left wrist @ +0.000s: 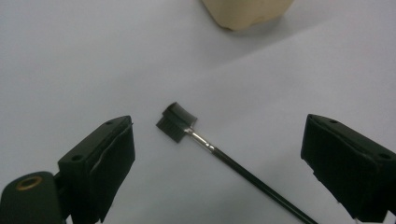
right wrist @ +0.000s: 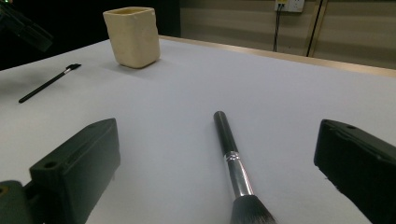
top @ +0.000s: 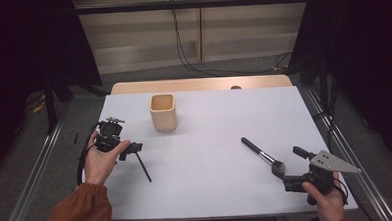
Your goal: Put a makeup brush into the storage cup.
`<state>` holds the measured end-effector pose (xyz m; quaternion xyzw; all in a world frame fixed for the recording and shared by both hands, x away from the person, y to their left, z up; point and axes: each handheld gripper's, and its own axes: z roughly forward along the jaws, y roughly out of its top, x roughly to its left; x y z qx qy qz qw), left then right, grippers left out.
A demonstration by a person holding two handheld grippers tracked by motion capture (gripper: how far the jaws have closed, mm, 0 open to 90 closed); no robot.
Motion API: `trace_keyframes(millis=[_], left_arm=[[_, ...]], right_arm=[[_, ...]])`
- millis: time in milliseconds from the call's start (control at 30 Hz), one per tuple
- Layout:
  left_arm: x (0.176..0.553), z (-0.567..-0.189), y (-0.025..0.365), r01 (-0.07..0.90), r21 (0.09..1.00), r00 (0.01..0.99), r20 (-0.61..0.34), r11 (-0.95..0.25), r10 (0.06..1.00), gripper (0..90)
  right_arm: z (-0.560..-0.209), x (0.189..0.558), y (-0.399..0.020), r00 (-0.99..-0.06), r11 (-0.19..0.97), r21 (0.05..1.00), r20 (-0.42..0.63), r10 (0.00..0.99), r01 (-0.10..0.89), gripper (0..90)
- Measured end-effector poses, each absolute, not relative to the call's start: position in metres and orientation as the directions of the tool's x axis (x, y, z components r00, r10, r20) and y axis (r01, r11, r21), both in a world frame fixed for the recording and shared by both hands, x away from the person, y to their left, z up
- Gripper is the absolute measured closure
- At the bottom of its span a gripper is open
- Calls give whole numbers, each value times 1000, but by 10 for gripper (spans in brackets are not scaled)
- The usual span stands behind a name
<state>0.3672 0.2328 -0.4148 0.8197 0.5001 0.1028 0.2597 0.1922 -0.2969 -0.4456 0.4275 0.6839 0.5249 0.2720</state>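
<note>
A beige square cup (top: 163, 112) stands upright on the white table top (top: 219, 114), left of centre and toward the back. A thin black comb brush (top: 144, 168) lies in front of it. My left gripper (top: 130, 149) hovers over the brush's head with its jaws open. In the left gripper view the small comb brush (left wrist: 177, 122) lies between the open jaws of the left gripper (left wrist: 219, 126), untouched, with the cup (left wrist: 245, 11) beyond. A thick powder brush (top: 258, 152) lies at the right. My right gripper (top: 288, 159) is open around its bristle end, and the powder brush (right wrist: 231, 158) lies between the jaws, apart from them.
In the right gripper view the cup (right wrist: 133, 35) and the thin brush (right wrist: 46, 84) lie far off to the left. A wooden strip (top: 198, 84) runs along the table's back edge. Metal rails flank both sides, and cables hang behind.
</note>
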Motion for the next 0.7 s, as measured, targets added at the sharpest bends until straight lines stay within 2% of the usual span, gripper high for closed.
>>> trace_keyframes(millis=[67, 233, 500, 700], left_arm=[[369, -417, 230, 772, 494, 482, -42, -401, 875, 111], [372, -418, 228, 784, 461, 490, -50, -415, 870, 112], [377, -421, 223, 840, 346, 456, -33, -418, 889, 102], [383, -429, 219, 893, 269, 387, -49, -361, 921, 105]], right_arm=[[-446, 192, -297, -489, 87, 950, 74, 869, 299, 0], [-445, 192, -297, -489, 89, 950, 72, 869, 298, 0], [-446, 192, -297, -488, 87, 950, 75, 870, 301, 0], [-446, 192, -297, -489, 88, 949, 75, 869, 302, 0]])
